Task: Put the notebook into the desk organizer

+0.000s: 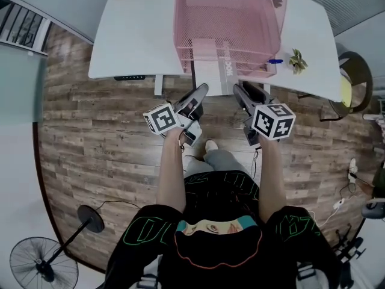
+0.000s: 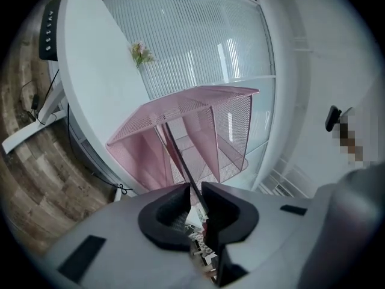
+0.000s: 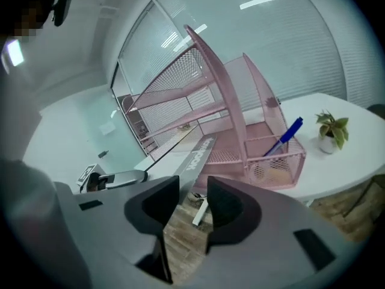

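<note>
A pink mesh desk organizer [image 1: 210, 23] stands on the white desk [image 1: 132, 35]. The notebook [image 1: 228, 65], with a grey lettered spine, stands on edge in the organizer and sticks out toward me past the desk's front edge. My left gripper [image 1: 202, 90] is at its near end. In the left gripper view its jaws [image 2: 195, 191] stand slightly apart, with the notebook's thin dark edge [image 2: 179, 158] running into the gap, so it is open. My right gripper [image 1: 237, 89] is wide open. The spine [image 3: 196, 155] ends just in front of the gap between its jaws [image 3: 192, 188] and is not pressed.
A blue pen [image 1: 275, 61] sits in the organizer's small front compartment, beside a small potted plant [image 1: 297, 60] on the desk. Flowers [image 2: 141, 53] stand at the desk's far left corner. A chair [image 1: 356, 77] is at the right and a floor fan [image 1: 42, 264] at the lower left.
</note>
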`<action>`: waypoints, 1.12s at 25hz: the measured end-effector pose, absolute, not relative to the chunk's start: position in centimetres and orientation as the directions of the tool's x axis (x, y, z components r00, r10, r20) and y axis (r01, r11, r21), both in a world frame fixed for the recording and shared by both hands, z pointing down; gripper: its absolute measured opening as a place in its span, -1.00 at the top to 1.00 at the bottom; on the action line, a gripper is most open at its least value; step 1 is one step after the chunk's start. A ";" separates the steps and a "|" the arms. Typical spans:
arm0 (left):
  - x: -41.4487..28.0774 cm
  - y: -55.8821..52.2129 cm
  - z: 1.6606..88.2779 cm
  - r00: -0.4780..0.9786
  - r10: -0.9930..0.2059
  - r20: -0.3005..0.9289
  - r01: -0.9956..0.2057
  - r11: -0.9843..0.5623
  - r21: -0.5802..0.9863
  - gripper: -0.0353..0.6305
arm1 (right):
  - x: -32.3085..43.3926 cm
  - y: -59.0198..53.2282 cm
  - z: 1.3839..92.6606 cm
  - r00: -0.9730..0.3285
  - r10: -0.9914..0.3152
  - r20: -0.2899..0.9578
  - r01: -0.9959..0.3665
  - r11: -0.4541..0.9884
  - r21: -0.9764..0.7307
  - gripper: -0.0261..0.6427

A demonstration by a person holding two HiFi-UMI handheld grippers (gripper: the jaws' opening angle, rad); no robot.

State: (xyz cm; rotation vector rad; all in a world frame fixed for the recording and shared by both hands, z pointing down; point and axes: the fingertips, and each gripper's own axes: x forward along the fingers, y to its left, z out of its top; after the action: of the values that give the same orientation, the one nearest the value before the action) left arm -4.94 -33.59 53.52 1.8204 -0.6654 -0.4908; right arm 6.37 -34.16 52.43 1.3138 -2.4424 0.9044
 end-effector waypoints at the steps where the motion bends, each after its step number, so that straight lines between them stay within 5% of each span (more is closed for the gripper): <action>1: -4.9 -33.8 53.5 0.756 -0.655 -0.009 -0.208 -0.253 0.945 0.71 | 6.5 -34.1 52.2 -0.573 -0.672 0.469 -0.817 0.425 -0.389 0.53; 7: -4.7 -35.3 52.8 0.751 -0.660 0.016 -0.262 -0.275 0.925 0.68 | 5.8 -32.5 53.8 -0.604 -0.512 0.611 -0.773 0.562 -0.294 0.61; 9: -4.6 -35.8 52.4 0.759 -0.650 0.039 -0.307 -0.304 0.902 0.68 | 4.5 -31.1 54.4 -0.639 -0.420 0.645 -0.718 0.627 -0.303 0.85; 12: -4.2 -36.3 52.4 0.758 -0.648 0.073 -0.346 -0.305 0.887 0.68 | 2.0 -29.9 54.8 -0.686 -0.340 0.644 -0.645 0.694 -0.320 0.87; 16: -3.9 -37.0 52.5 0.749 -0.652 0.119 -0.397 -0.297 0.868 0.61 | -0.7 -30.8 54.8 -0.683 -0.372 0.628 -0.633 0.731 -0.255 0.87; 22: -4.0 -37.4 52.9 0.732 -0.638 0.240 -0.549 -0.344 0.762 0.18 | -1.5 -34.1 54.3 -0.643 -0.465 0.609 -0.688 0.700 -0.193 0.88; 28: -5.4 -37.0 52.5 0.680 -0.651 0.339 -0.689 -0.409 0.598 0.23 | -1.6 -36.9 53.5 -0.622 -0.504 0.600 -0.709 0.688 -0.157 0.88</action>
State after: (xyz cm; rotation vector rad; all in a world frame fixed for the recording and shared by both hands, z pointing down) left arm -5.37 -37.01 52.51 2.1542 -1.0249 0.0677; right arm -1.64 -36.87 53.55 0.9307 -2.3760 0.5215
